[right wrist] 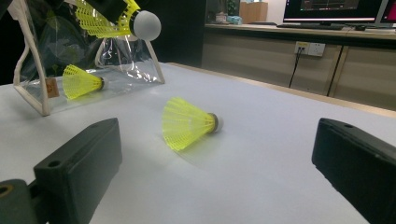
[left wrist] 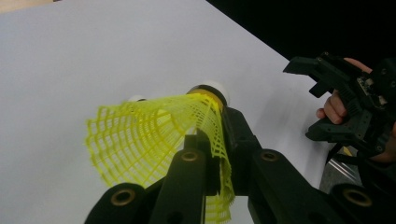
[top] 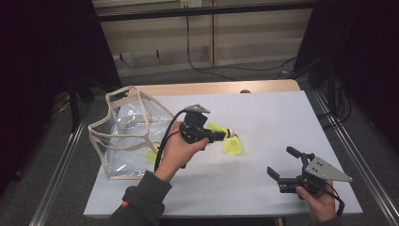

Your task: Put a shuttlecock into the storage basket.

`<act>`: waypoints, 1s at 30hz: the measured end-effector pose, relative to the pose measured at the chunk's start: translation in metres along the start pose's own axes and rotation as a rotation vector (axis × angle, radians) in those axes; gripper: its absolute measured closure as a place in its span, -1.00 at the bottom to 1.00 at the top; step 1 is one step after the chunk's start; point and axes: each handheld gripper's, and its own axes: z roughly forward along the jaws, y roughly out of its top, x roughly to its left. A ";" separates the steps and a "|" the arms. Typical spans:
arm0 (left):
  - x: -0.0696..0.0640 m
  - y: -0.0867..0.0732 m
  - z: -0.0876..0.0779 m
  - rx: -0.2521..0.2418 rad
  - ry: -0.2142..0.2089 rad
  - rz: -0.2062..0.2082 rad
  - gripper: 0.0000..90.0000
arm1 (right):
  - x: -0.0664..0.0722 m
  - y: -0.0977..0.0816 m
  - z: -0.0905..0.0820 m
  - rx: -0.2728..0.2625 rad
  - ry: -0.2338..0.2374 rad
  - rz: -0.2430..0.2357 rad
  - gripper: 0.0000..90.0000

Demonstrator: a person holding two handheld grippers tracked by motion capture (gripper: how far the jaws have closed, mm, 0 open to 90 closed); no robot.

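Yellow shuttlecock pinched by its mesh skirt in left gripper, jaws clamped tight, held above table. 2nd shuttlecock lies on table at its 5 o'clock. Clear bag at 9 o'clock, w/ 3rd shuttlecock inside. Right gripper at 4 o'clock, jaws wide apart, nothing between.

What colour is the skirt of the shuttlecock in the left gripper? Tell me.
Bright yellow mesh on the held shuttlecock, clearest in the left gripper view.
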 end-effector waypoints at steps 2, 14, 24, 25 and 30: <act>0.001 0.002 -0.002 0.002 0.000 -0.003 0.93 | 0.000 0.000 0.000 0.000 0.001 0.001 -0.97; 0.000 0.013 -0.010 0.006 0.012 -0.007 0.93 | 0.000 0.000 0.000 -0.001 0.000 -0.001 -0.97; -0.001 0.024 -0.021 0.002 0.028 -0.004 0.93 | -0.001 0.000 0.000 -0.002 0.000 -0.001 -0.97; -0.001 0.025 -0.022 -0.001 0.031 -0.003 0.93 | 0.000 0.000 0.000 -0.002 0.001 0.000 -0.97; -0.004 0.031 -0.026 -0.001 0.035 0.002 0.93 | 0.000 0.000 0.000 -0.003 0.001 0.000 -0.97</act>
